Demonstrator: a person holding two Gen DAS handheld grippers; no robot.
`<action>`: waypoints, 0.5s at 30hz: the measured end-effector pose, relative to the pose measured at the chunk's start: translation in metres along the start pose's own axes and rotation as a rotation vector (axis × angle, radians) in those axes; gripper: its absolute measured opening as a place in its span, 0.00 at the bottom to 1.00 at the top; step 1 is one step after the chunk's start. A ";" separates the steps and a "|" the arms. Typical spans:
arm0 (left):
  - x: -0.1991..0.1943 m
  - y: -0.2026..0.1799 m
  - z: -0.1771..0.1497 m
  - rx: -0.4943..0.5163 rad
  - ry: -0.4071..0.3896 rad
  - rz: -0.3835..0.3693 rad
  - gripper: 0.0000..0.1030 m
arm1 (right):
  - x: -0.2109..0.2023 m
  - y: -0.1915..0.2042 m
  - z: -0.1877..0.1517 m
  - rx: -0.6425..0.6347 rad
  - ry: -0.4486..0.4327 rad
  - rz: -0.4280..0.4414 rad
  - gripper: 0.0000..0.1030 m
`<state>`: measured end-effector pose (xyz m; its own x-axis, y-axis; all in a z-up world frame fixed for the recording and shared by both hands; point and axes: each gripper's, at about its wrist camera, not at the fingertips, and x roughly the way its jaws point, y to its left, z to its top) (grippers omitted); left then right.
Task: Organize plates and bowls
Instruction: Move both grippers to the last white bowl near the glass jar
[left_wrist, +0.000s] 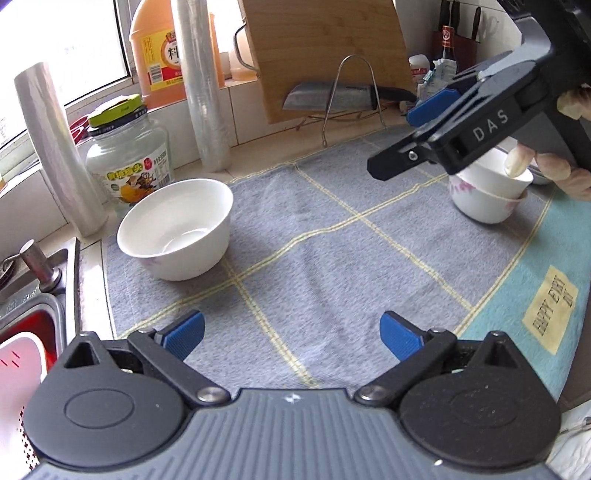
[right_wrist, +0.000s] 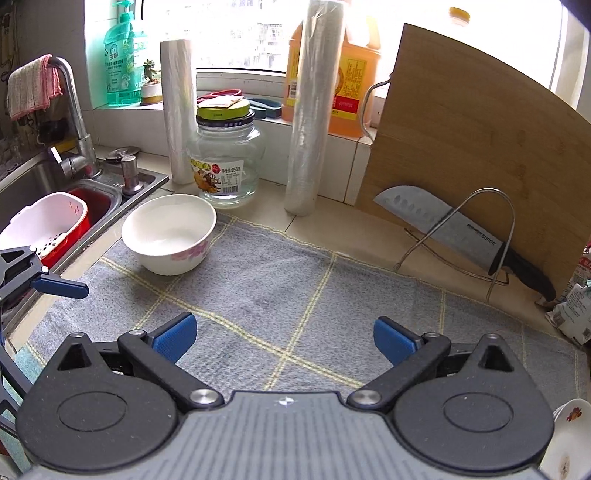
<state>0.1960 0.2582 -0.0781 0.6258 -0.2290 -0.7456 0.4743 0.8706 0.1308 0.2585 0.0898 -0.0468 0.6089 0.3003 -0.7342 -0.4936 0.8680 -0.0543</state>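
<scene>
Kitchen counter w/ grey mat (right_wrist: 295, 280). White bowl (right_wrist: 169, 233) sits at mat's sink-side corner, near glass jar (right_wrist: 225, 162); two stacked bowls (left_wrist: 487, 195) opposite. Prob. ceramic: rigid, slick, fragile, so grip rim wall. Left gripper (left_wrist: 291, 332) & right gripper (right_wrist: 284, 334) both spread wide, empty.

Daylight enters through the window (right_wrist: 236, 33) at the back of the counter and is overexposed to near white in both views. The cutting board (right_wrist: 476, 155) and the plastic rolls (right_wrist: 317, 110) stand backlit. Shadows on the grey mat (right_wrist: 295, 280) are soft and faint. A mild sheen shows inside the white bowl (left_wrist: 177, 225). Fisheye distortion bows straight lines toward the edges, and the corners darken. The sink (left_wrist: 33, 295) at the left margin and the bowl rim show slight blur; the centre is sharp.
</scene>
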 end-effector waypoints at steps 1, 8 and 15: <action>0.000 0.009 -0.002 0.003 0.007 -0.002 0.98 | 0.006 0.009 -0.001 0.001 0.015 -0.006 1.00; 0.004 0.056 -0.005 -0.004 0.036 -0.006 0.98 | 0.039 0.044 -0.008 -0.017 0.092 -0.018 1.00; 0.007 0.079 0.001 -0.045 0.052 0.001 0.98 | 0.068 0.066 -0.008 -0.099 0.086 0.022 1.00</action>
<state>0.2389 0.3249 -0.0721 0.5926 -0.2060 -0.7787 0.4449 0.8896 0.1032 0.2625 0.1642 -0.1059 0.5438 0.2806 -0.7909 -0.5677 0.8171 -0.1004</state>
